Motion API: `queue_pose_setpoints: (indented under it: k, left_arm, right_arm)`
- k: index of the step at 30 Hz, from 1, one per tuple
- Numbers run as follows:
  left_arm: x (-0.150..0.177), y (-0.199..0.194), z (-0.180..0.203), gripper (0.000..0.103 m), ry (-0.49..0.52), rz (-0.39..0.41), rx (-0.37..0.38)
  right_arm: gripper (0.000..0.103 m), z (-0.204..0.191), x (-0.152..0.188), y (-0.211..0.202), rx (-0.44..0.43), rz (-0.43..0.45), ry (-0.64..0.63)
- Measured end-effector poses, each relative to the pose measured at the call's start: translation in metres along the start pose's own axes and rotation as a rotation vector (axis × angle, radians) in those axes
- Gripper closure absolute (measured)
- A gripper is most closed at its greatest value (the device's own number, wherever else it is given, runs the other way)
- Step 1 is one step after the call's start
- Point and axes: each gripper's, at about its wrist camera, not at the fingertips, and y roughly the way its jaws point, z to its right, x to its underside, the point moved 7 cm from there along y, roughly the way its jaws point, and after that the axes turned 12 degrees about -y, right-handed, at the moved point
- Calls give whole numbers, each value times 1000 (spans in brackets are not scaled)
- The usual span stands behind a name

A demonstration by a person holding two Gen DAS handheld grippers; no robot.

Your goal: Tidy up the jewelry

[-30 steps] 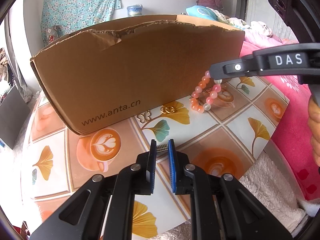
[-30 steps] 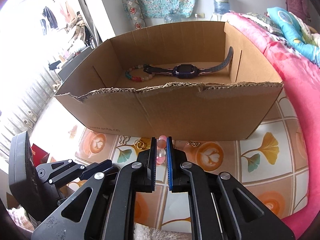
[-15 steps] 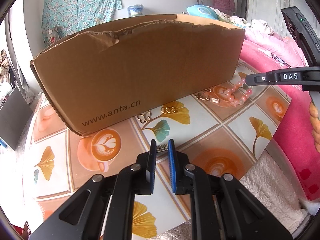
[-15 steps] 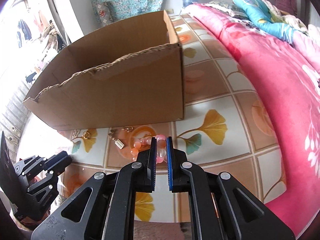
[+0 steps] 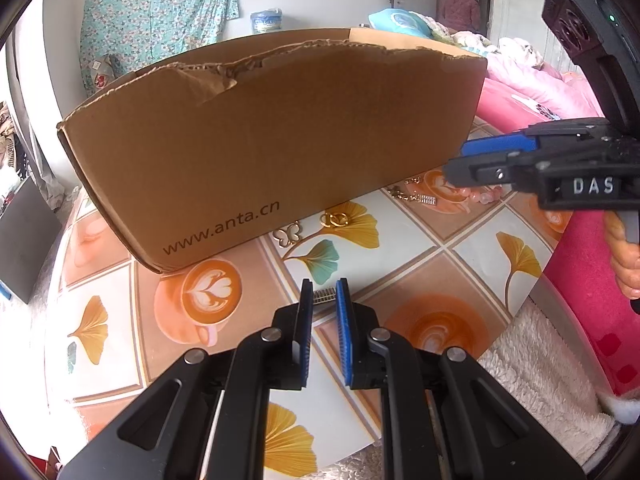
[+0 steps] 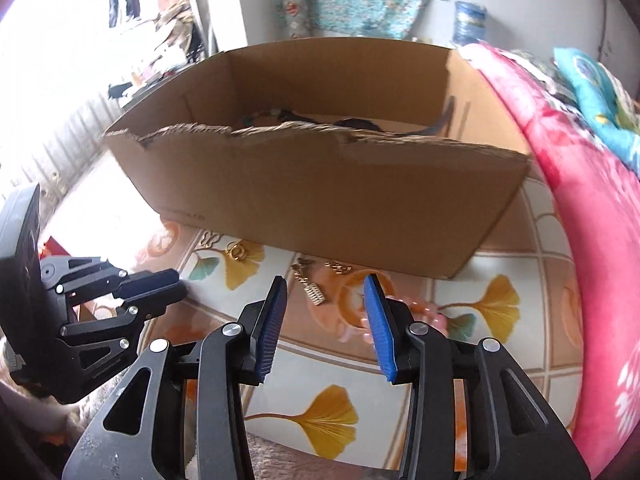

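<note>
Round table, covered in a tile-pattern cloth with ginkgo leaves and latte cups; cardboard box on it, a dark watch seemingly inside. Left gripper: jaws nearly together, pinching a small silver spring-like piece. Right gripper: jaws opening, nothing pressed between them. Pink bead bracelet lies on the cloth behind the right finger. Gold earrings near the box. Pink bedding alongside; floral curtain on the wall.

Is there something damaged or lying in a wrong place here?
The cardboard box has a torn, ragged front rim. Several pieces lie outside it on the table: gold rings, a gold chain and a pink bead bracelet.
</note>
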Motion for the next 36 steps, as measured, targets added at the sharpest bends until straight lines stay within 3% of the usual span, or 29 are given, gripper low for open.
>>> queue_pose_setpoints:
  k: [3,12,15,30,36]
  left_arm:
    - [0,0,0,92,1,0,1]
    - [1,-1,-2,91,2,1,17]
    - [1,-1,-2,91,2,2,26]
    - [5,-13,0,91,6,-18,83]
    - [4,-16,0,83,12,-8,68]
  right_arm:
    - [64,-6,-2,16,-16,-37,-52]
    - [82,6,-3,39,-39,-100,-61]
    - [100,9,-3,38,-55,-108,-47]
    - [102,20,22,-4,-189,-44,184]
    - [102,19,28,-23,-253,2,240]
